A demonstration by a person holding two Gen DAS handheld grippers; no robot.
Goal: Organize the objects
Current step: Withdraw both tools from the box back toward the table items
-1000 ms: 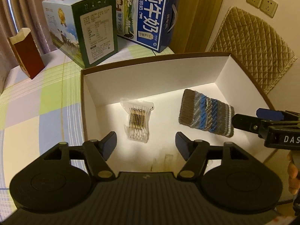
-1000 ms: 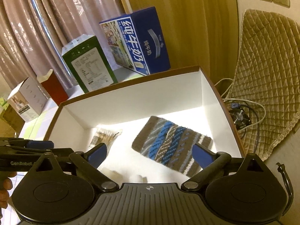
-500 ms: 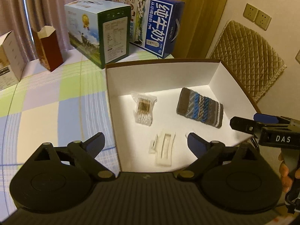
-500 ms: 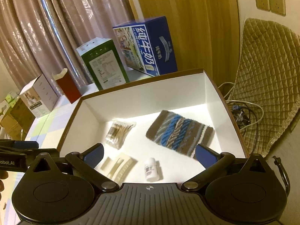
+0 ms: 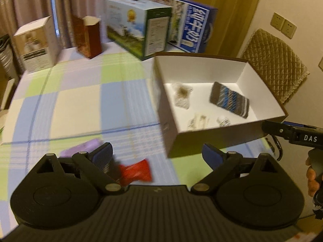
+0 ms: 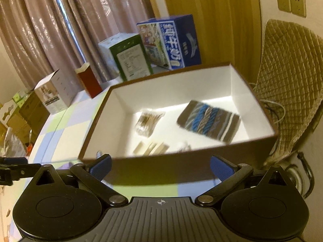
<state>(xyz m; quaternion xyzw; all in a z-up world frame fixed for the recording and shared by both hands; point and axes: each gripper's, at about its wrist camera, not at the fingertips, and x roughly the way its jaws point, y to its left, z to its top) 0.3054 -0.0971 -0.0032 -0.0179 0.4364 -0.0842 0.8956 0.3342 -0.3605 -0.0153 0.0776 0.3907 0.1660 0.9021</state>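
1. Blue-padded and spread wide with nothing between its jaws, the left gripper (image 5: 157, 154) fills the bottom of the left wrist view, hovering over the checked tablecloth (image 5: 80, 104).
2. Just ahead of its left finger lie a red packet (image 5: 136, 171) and a lilac item (image 5: 84, 148), both blurred, in the lower centre of the frame.
3. At the bottom of the right wrist view, the right gripper (image 6: 160, 166) is likewise splayed and empty, close to the near wall of the brown box (image 6: 161, 171); a hand (image 5: 313, 181) grips its handle at the right edge of the left wrist view.
4. Inside the white-lined box, nearest the front wall, sit a cream hair clip (image 6: 151, 148) and a small white bottle (image 5: 223, 121).
5. Farther in, a bag of cotton swabs (image 6: 148, 122) lies mid-floor, with a striped knitted pouch (image 6: 209, 122) to its right, apart from it.
6. Beyond the box, in the upper centre, stand a green carton (image 6: 129, 57) and a blue milk carton (image 6: 171, 42).
7. To the upper left stand an open red carton (image 5: 88, 37) and a white carton (image 5: 37, 44), before the curtains (image 6: 60, 24).
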